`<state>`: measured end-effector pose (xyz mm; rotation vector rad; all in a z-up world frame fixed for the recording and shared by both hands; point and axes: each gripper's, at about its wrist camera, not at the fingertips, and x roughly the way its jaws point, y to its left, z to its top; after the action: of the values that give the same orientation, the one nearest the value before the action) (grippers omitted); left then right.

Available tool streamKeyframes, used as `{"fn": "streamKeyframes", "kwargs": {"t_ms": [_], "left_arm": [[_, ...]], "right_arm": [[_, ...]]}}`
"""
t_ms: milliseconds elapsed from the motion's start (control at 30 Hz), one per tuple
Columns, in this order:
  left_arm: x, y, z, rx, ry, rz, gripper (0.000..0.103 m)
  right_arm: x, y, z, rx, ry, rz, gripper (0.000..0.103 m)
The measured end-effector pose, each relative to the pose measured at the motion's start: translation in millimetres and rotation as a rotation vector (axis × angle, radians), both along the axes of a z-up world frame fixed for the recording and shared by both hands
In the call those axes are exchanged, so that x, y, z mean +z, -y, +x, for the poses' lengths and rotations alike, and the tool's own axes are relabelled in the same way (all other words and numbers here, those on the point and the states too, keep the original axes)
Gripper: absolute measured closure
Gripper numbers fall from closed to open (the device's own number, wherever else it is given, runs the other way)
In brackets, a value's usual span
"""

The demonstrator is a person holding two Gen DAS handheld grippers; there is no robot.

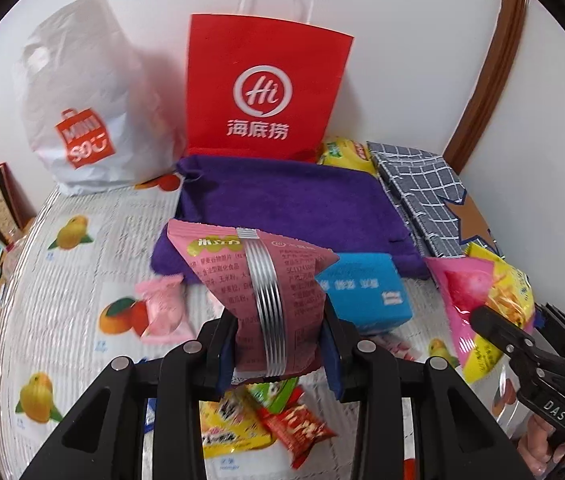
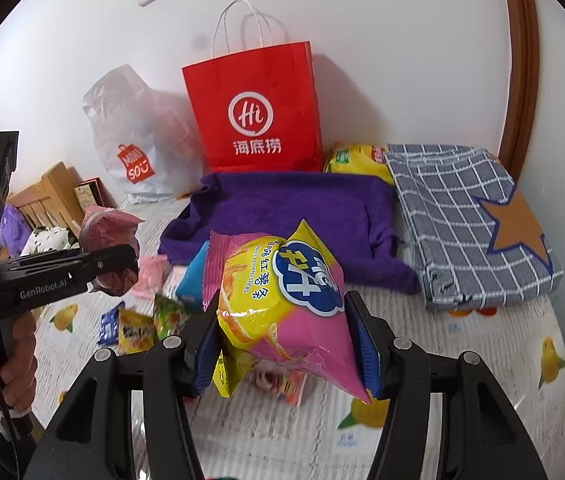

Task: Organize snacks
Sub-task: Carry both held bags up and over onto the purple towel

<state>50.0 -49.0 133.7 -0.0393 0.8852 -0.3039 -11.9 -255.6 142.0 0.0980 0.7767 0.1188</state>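
Under everything you have the counter (image 1: 82,280), covered with a white cloth printed with fruit. Against the wall at the back stand the red paper bag (image 1: 266,88) with white handles and, to its left, the white plastic shopping bag (image 1: 82,112). In front of the red bag lies the purple towel (image 1: 290,208), and to its right the folded grey checked cloth (image 2: 466,224) with an orange star on it. A yellow snack bag (image 2: 358,160) sits tucked between the red bag and the checked cloth.

Your right gripper (image 2: 286,344) is clamped on the pink and yellow bag of sweet potato sticks (image 2: 282,296), its blue pads pressing the bag from both sides, and the bag is clear of the counter. Your left gripper (image 1: 278,344) is squeezed down narrow on the dusty-pink snack packet (image 1: 258,288), which has a silver band running down its middle; that packet stands up between the pads, in front of the purple towel.

Beside the pink packet, a blue box (image 1: 366,292) lies at the towel's front edge. A small pale pink wrapped sweet (image 1: 162,308) lies on the counter to the left. Below your left gripper is a loose pile of small packets: a yellow one (image 1: 230,424), a red one (image 1: 298,432) and a green one (image 1: 274,392), touching or overlapping.
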Motion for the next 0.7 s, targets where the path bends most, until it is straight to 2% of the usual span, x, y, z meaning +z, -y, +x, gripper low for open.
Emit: {"fn": "streamKeyframes", "kwargs": {"t_ms": [300,700], "left_arm": [[10,13,31,-0.012,0.015,0.031,0.069],[6,17,87,-0.005,0.000,0.052,0.069]], "right_arm": [[5,2,46,0.004,0.008,0.003,0.046],[3,12,109,-0.009,0.013,-0.009,0.046]]}}
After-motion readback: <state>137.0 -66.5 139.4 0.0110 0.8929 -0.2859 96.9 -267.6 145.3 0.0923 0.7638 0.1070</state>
